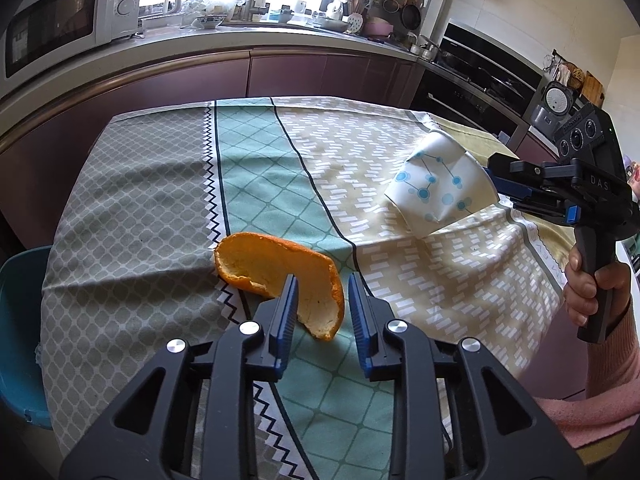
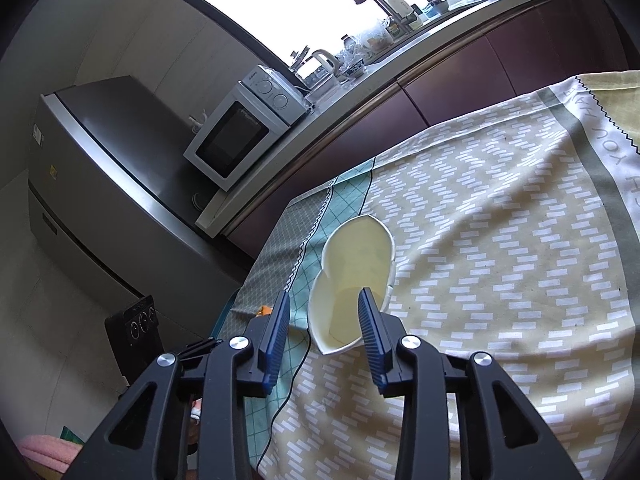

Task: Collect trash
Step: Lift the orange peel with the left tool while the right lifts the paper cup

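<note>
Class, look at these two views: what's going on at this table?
A person holds a gripper in each hand over a patterned tablecloth. The left gripper, jaws apart, straddles the end of an orange peel. The right gripper, also open, straddles the rim of a crushed paper cup. Neither is clamped.

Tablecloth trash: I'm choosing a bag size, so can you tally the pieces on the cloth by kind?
Curved orange citrus peel: 1
Crumpled white paper cup with blue dot pattern: 1
Total: 2 pieces on the patterned tablecloth
</note>
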`<state>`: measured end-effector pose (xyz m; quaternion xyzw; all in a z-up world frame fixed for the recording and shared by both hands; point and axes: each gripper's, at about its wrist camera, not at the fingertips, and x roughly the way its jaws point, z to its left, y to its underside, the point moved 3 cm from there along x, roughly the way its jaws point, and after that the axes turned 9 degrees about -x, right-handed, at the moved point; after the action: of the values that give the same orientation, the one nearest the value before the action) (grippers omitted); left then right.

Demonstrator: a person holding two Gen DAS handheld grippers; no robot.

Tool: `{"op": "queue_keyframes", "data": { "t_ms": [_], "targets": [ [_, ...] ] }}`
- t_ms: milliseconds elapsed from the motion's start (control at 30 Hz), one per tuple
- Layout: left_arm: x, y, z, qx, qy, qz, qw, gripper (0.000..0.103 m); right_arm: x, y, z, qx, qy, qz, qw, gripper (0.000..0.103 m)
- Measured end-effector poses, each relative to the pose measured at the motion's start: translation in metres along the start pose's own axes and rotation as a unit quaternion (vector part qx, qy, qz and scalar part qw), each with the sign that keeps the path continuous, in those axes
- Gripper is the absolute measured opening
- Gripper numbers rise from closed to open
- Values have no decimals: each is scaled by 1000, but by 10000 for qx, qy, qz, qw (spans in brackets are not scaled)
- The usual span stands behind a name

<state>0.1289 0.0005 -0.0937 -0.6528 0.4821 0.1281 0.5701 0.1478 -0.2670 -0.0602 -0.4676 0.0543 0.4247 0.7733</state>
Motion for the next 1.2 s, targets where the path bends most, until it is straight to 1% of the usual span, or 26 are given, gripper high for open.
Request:
{"op": "queue_keyframes", "data": {
  "t_ms": [133,200,233,267,300,367,467,600,867,1200],
  "targets": [
    [4,3,-3,133,-103,57,9998,26,2,1,3,-188,140,77,9997,34],
    [8,5,-4,184,-180,126,9996,26,5,2,6,-294,173,153,9993,29],
    [11,6,-4,186,-224,157,9995,25,6,3,7,-338,228,186,9990,22],
    [13,7,-3,182,-255,196,9993,21,8,4,7,-364,259,218,9988,12],
    [16,7,-3,168,-264,233,9992,18,10,5,6,-355,241,244,9988,7],
    [18,7,-1,103,-256,273,9992,15,10,7,3,-323,268,227,9989,3],
    [16,6,-2,71,-260,238,9994,10,8,7,0,-260,235,140,9993,3],
    [9,3,-4,62,-255,133,9996,8,2,6,2,-217,96,14,9997,3],
    [-16,-5,-5,36,-179,-178,9997,7,1,3,17,-217,-219,-110,9995,3],
    [-49,-13,-1,0,-146,-529,9985,7,20,0,44,-371,-590,-43,9976,3]
  ]
}}
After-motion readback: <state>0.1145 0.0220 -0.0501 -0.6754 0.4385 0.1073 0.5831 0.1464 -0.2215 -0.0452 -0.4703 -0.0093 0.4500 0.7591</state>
